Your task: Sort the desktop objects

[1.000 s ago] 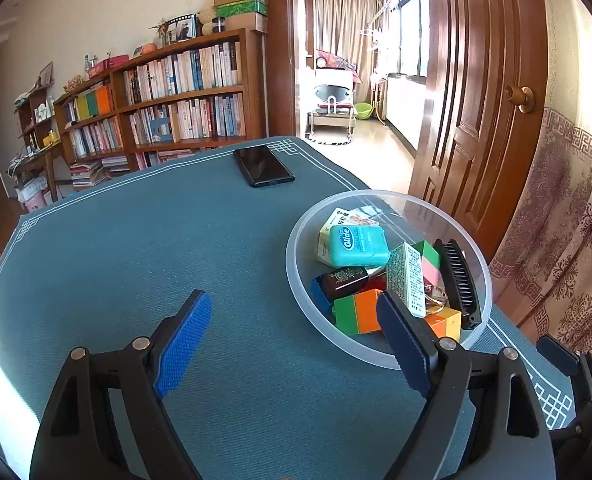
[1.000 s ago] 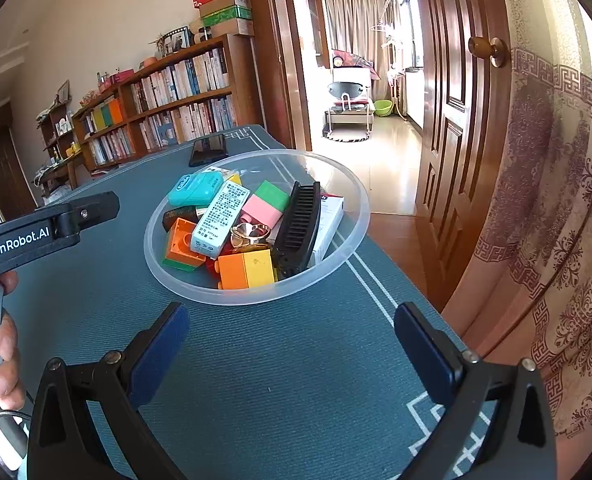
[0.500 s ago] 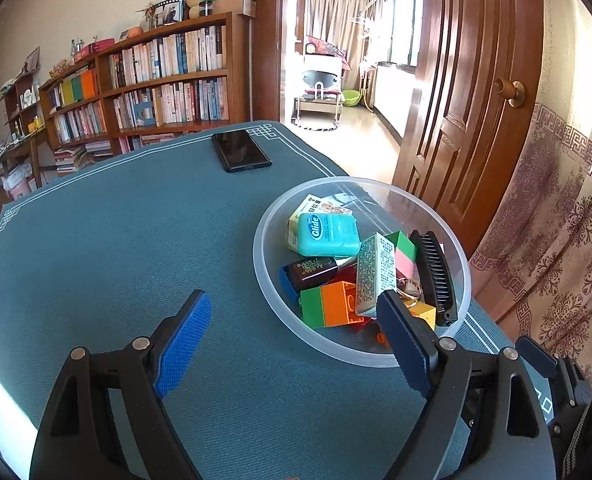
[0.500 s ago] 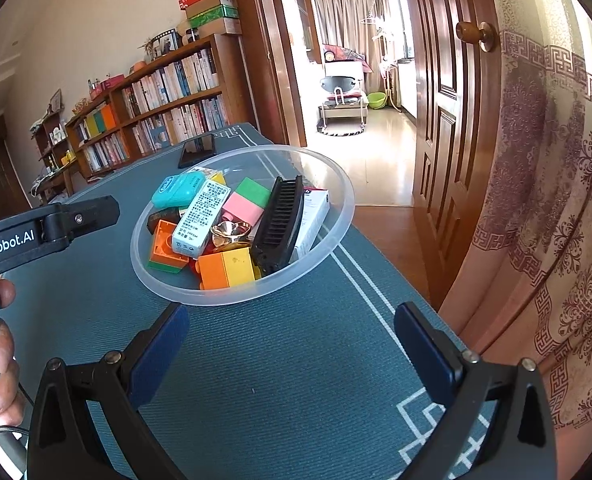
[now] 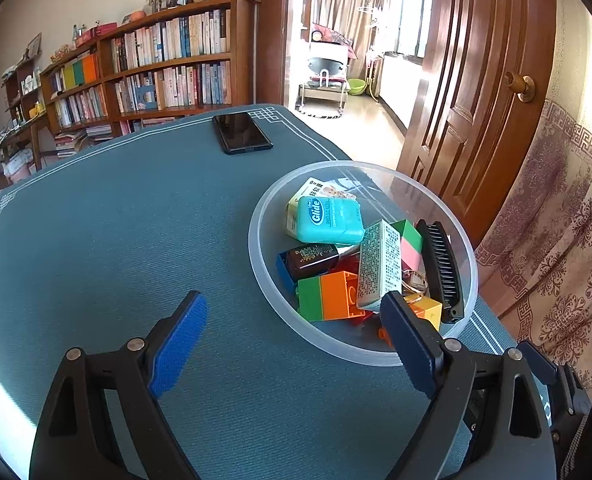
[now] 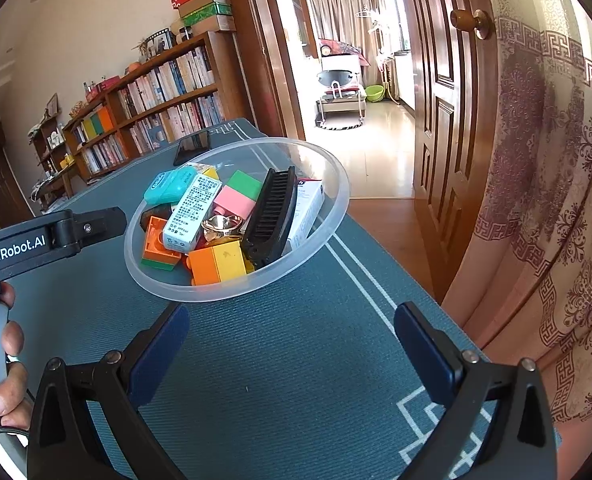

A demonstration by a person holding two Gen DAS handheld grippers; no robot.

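My left gripper (image 5: 292,344) hovers low over the teal worktop (image 5: 116,240); its jaws are opening with nothing between them, and the right blue pad overlaps the near rim of the clear plastic bowl (image 5: 256,256) in the picture. My right gripper (image 6: 290,344) has its jaws released too, wide apart over bare mat, with the bowl (image 6: 336,204) just beyond them.

The bowl holds the sorted things: a teal floss box (image 5: 330,218) reading "Glide", a white carton (image 5: 378,264) with small print I cannot read, a black comb (image 5: 440,268), and an orange and green brick (image 5: 328,296). A black phone (image 5: 242,133) lies well apart at upper centre. At left of the right view, a hand (image 6: 6,360) holds the other tool, marked "GenRobot.AI". A wooden door (image 5: 476,80) stands behind.
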